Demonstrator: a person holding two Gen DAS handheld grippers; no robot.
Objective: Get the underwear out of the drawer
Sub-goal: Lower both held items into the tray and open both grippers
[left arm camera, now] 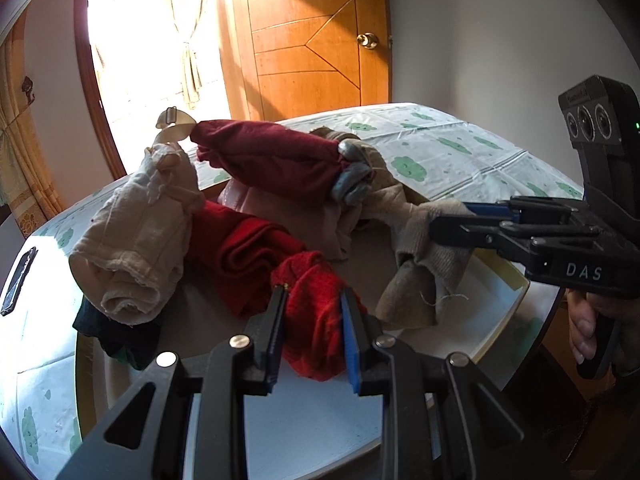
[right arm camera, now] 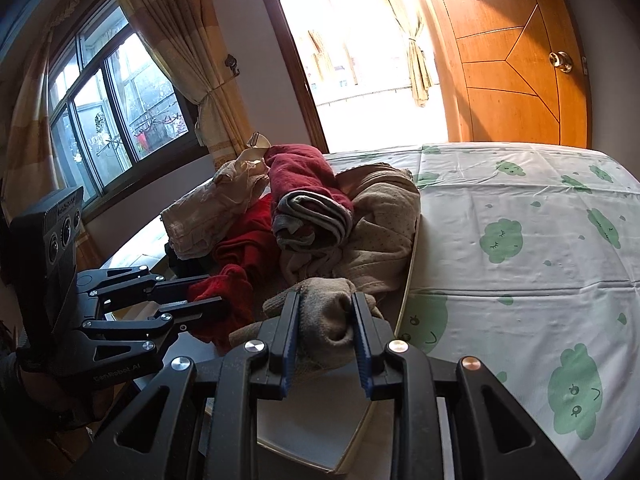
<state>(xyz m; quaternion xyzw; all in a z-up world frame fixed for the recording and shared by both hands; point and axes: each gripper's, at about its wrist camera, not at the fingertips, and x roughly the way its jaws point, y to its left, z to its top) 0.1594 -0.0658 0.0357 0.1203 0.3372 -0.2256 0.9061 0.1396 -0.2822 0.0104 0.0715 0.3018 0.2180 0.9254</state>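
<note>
1. The drawer (left arm camera: 496, 300) holds heaped underwear (left arm camera: 272, 156); cream roll (left arm camera: 136, 240) at its left.
2. Left gripper (left arm camera: 314, 312) clamps the red piece (left arm camera: 316, 320); right gripper (right arm camera: 326, 320) clamps the beige piece (right arm camera: 324, 312).
3. The bed sheet (right arm camera: 520, 200) lies alongside.

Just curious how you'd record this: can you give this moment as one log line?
left claw: shut on red garment | right claw: shut on beige garment | both in drawer | pile remains
</note>
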